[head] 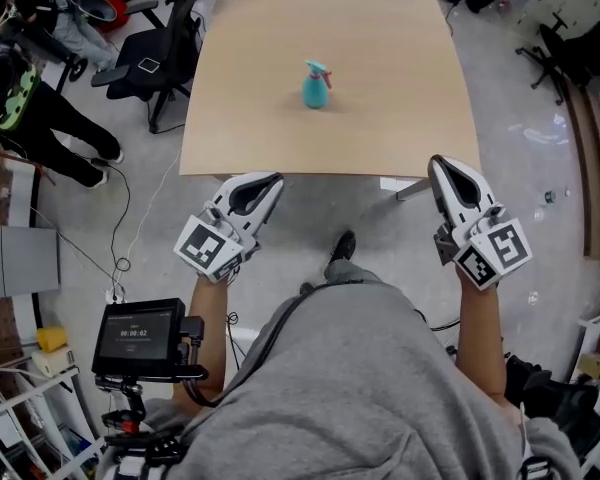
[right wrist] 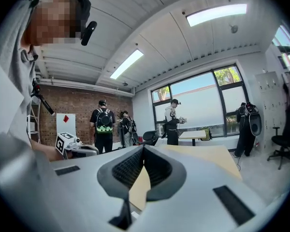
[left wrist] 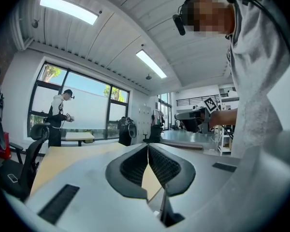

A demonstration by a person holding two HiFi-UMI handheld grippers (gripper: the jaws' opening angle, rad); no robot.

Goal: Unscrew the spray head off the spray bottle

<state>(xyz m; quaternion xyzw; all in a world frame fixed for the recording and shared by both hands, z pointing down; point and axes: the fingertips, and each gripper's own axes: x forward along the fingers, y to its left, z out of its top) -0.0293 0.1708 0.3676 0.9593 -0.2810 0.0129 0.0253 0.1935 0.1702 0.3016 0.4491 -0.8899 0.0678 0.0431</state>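
Note:
A small teal spray bottle [head: 316, 89] with a pink-trimmed spray head [head: 318, 68] stands upright near the middle of the wooden table [head: 260, 118]. My left gripper [head: 271, 180] hovers off the table's near edge at the left, jaws shut with nothing between them. My right gripper [head: 438, 164] hangs beyond the near edge at the right, also shut and empty. Both are well short of the bottle. In the left gripper view the left gripper [left wrist: 147, 146] points level over the tabletop; the right gripper [right wrist: 143, 149] does the same in its own view. The bottle shows in neither gripper view.
A black office chair [head: 150, 63] stands at the table's left side. A person [head: 40, 108] stands on the floor at far left. A small monitor on a stand [head: 140, 340] sits beside my left arm. More people and tables [right wrist: 195, 135] stand across the room.

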